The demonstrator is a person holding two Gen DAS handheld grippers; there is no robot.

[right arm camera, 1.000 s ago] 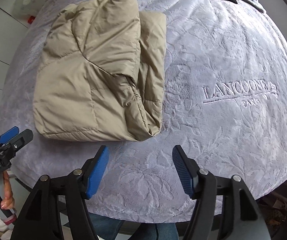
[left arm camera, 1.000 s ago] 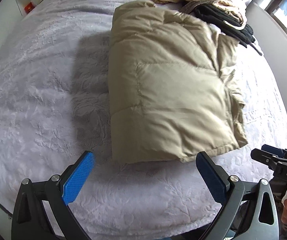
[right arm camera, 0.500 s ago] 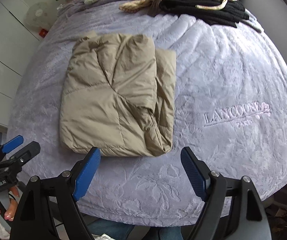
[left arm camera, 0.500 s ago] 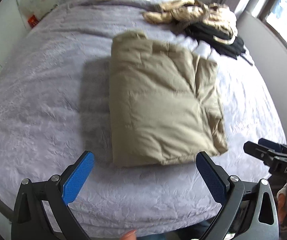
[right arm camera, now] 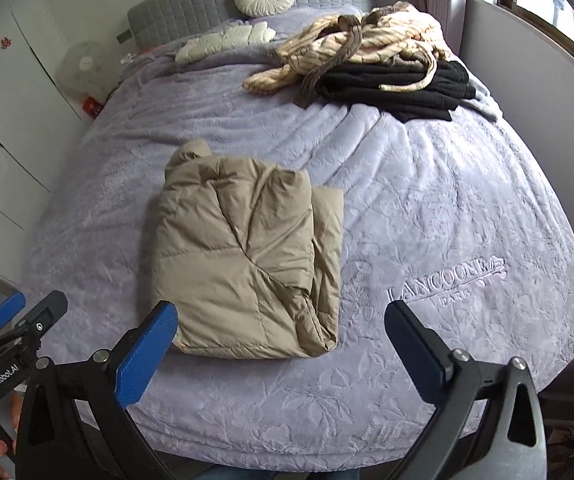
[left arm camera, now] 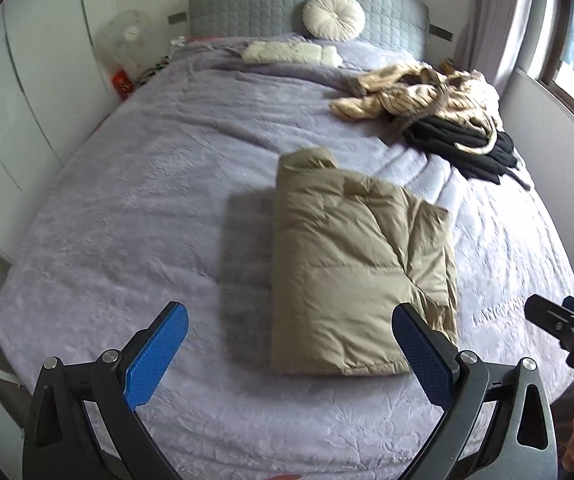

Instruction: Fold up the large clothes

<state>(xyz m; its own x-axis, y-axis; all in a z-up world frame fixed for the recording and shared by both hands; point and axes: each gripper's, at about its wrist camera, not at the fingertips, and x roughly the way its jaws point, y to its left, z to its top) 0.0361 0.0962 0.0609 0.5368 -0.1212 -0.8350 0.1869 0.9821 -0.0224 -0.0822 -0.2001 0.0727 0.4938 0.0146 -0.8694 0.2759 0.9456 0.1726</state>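
Observation:
A beige puffer jacket (left arm camera: 351, 264) lies folded into a rectangle on the lilac bed cover (left arm camera: 147, 208); it also shows in the right wrist view (right arm camera: 247, 264). My left gripper (left arm camera: 287, 352) is open and empty, held back from the jacket's near edge above the foot of the bed. My right gripper (right arm camera: 283, 348) is open and empty, also back from the jacket's near edge. The right gripper's tip shows at the right edge of the left wrist view (left arm camera: 559, 324), and the left gripper's tip at the left edge of the right wrist view (right arm camera: 15, 320).
A pile of clothes lies at the far right of the bed: a cream patterned garment (right arm camera: 367, 36) on top of a black one (right arm camera: 403, 84). A round cushion (left arm camera: 333, 16) leans on the grey headboard (left arm camera: 247, 12). A fan (left arm camera: 127, 36) and white wardrobes (left arm camera: 15, 80) stand left; a window is on the right.
Both grippers have pulled back and up from the folded jacket, so more of the bed and room shows. The right gripper's jaws have opened wider. The jacket has not moved.

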